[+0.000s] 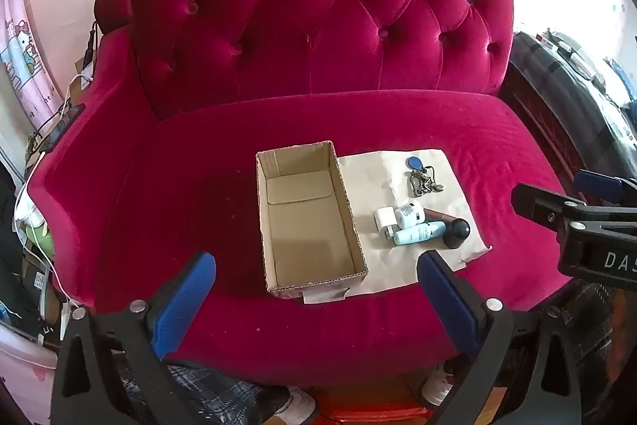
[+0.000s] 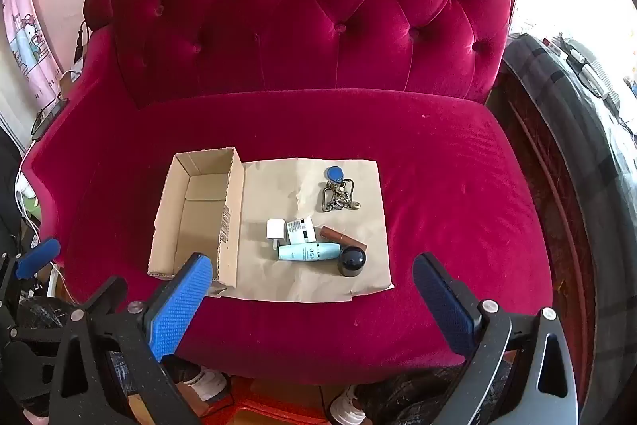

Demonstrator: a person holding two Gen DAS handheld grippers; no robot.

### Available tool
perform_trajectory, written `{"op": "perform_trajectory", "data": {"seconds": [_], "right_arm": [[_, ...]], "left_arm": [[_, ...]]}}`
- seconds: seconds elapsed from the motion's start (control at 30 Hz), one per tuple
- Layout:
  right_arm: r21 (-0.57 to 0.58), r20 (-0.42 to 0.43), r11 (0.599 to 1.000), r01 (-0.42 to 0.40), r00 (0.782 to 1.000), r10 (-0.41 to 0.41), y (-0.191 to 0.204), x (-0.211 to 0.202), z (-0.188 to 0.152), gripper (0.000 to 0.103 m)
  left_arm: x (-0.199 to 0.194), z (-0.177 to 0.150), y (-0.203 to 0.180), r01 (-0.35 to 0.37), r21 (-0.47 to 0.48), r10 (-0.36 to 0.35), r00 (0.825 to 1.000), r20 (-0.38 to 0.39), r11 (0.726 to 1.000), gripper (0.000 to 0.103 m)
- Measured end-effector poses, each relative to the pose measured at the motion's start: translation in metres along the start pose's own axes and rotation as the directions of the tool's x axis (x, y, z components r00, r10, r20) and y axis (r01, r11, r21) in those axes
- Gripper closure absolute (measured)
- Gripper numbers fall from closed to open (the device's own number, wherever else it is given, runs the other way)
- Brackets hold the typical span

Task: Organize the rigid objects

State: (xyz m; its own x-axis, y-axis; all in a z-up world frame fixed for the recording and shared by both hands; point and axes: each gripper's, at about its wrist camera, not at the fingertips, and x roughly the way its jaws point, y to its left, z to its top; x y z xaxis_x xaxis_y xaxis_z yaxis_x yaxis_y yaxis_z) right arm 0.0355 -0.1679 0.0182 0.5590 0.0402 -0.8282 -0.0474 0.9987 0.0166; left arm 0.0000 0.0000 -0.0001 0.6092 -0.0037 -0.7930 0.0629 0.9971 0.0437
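Note:
An empty open cardboard box (image 1: pixel 306 218) (image 2: pixel 199 214) sits on the red sofa seat. Right of it, on brown paper (image 1: pixel 382 178) (image 2: pixel 278 186), lie a key bunch with a blue fob (image 1: pixel 422 176) (image 2: pixel 338 190), a white charger plug (image 1: pixel 385 218) (image 2: pixel 275 232), a small white jar (image 1: pixel 410 214) (image 2: pixel 301 229), a light-blue bottle (image 1: pixel 418 233) (image 2: pixel 308 251), a brown tube (image 1: pixel 438 214) (image 2: pixel 342 237) and a black round-capped item (image 1: pixel 458 232) (image 2: pixel 351 261). My left gripper (image 1: pixel 316 279) is open and empty in front of the box. My right gripper (image 2: pixel 312 283) is open and empty in front of the paper.
The red velvet sofa (image 1: pixel 318 38) (image 2: pixel 318 26) has a tufted back and a raised left arm. Cables and clutter lie left of the sofa (image 1: pixel 43 154). A dark covered surface (image 2: pixel 589 114) stands to the right. Feet in white shoes show below (image 2: pixel 350 407).

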Motion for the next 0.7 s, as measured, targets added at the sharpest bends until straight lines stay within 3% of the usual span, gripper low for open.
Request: {"op": "perform_trajectory", "data": {"seconds": [0.7], "right_arm": [[-0.009, 0.033, 1.000, 0.007, 0.999, -0.006, 0.0015, -0.0044, 0.0004, 0.000]], "left_arm": [[-0.0035, 0.0054, 0.0012, 0.001, -0.006, -0.001, 1.000, 0.028, 1.000, 0.000]]}}
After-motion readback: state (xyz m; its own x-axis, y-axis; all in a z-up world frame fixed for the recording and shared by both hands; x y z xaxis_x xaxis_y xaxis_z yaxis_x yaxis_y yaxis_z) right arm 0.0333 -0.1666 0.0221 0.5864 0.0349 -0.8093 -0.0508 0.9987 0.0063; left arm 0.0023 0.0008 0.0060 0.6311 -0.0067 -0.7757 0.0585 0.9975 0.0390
